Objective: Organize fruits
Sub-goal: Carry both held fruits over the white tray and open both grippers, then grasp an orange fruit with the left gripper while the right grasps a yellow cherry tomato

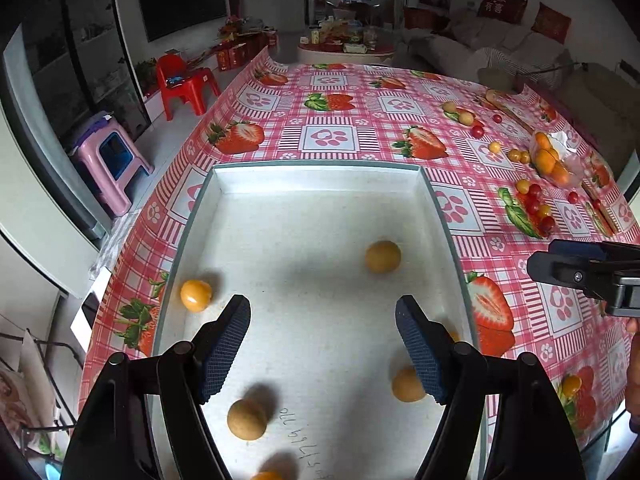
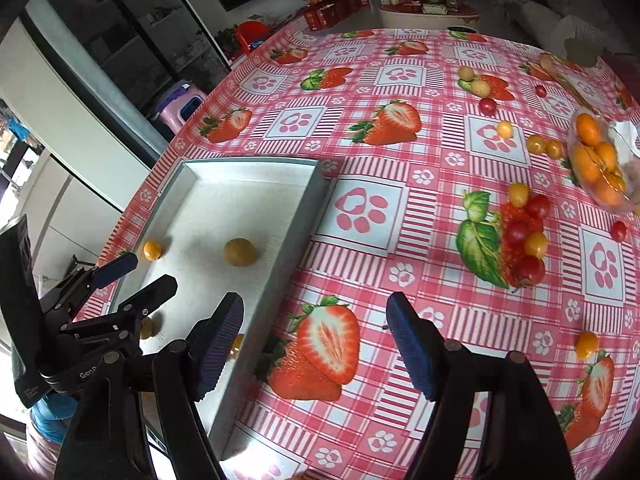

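A shallow white tray (image 1: 320,178) lies on the strawberry-print tablecloth and holds several small round fruits: an orange one (image 1: 195,295) at its left wall and tan ones (image 1: 383,256) (image 1: 247,419) (image 1: 406,385). My left gripper (image 1: 323,344) hovers open and empty above the tray. My right gripper (image 2: 315,344) is open and empty over the cloth just right of the tray (image 2: 316,200). The left gripper (image 2: 134,276) shows there too. Loose red and yellow cherry tomatoes (image 2: 528,236) lie to the right.
A clear bag of orange kumquats (image 2: 596,160) lies at the far right. More small fruits (image 2: 476,84) are scattered at the back right, and one yellow fruit (image 2: 586,345) lies near the front right. The table edge curves off to the left, with stools (image 1: 112,160) beyond.
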Demonstrator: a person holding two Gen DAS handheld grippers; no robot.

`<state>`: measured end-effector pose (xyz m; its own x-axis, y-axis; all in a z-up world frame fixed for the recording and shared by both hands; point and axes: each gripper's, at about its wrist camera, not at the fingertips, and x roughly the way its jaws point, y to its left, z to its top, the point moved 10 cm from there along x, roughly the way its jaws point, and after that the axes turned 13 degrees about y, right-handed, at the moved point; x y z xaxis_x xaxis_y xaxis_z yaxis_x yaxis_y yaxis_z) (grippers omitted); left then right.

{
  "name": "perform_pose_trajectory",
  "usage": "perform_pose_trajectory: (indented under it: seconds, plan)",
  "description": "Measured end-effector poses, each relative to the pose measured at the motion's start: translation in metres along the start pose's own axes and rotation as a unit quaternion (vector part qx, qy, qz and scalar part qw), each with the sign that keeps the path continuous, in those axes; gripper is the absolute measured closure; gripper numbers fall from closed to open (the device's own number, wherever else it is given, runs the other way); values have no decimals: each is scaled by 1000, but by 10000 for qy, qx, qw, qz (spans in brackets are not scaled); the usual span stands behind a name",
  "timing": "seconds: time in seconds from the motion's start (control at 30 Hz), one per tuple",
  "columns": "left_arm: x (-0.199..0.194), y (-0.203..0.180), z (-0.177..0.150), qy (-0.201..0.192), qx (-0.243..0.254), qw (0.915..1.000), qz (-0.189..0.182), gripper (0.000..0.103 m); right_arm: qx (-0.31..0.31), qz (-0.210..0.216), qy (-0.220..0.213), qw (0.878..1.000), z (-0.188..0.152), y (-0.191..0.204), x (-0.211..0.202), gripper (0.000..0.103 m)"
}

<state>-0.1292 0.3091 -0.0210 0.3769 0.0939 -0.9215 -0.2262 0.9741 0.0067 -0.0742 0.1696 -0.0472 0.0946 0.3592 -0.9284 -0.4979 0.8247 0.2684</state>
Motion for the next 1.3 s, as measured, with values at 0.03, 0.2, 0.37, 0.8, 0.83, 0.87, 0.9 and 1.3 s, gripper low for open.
perform_pose_trajectory:
  seconds: [0.03,0.2,0.37,0.8,0.83,0.87,0.9,1.3]
  plan:
    - [-4,-11,-2,-24,99,9999,-43,27,104,-33,-2,9999,-7,-12,-3,26]
    - [-22,-65,-19,-128,606,9976,-302,27,564,-236,1,9981,-42,-64,-15,26]
    - [-35,-116,-47,-152,1071,9929,-493,27,867,-458,-49,9952,-79,-103,-24,26]
    - [-6,-160,-102,151,1301,9910,-277,27,1052,-873,-318,9901,-128,-143,-37,26]
    - [-3,-160,-104,162,1291,9912,-252,27,1068,-913,-357,9894,-128,-145,-38,26]
    - [-1,-161,-106,180,1281,9913,-236,27,1056,-905,-380,9895,-129,-144,-39,26]
    - [1,-162,-107,186,1278,9914,-223,27,1005,-862,-394,9904,-129,-140,-39,26]
    - [4,-169,-114,0,1388,9893,-448,44,19,-355,-406,9985,-145,-73,-25,29]
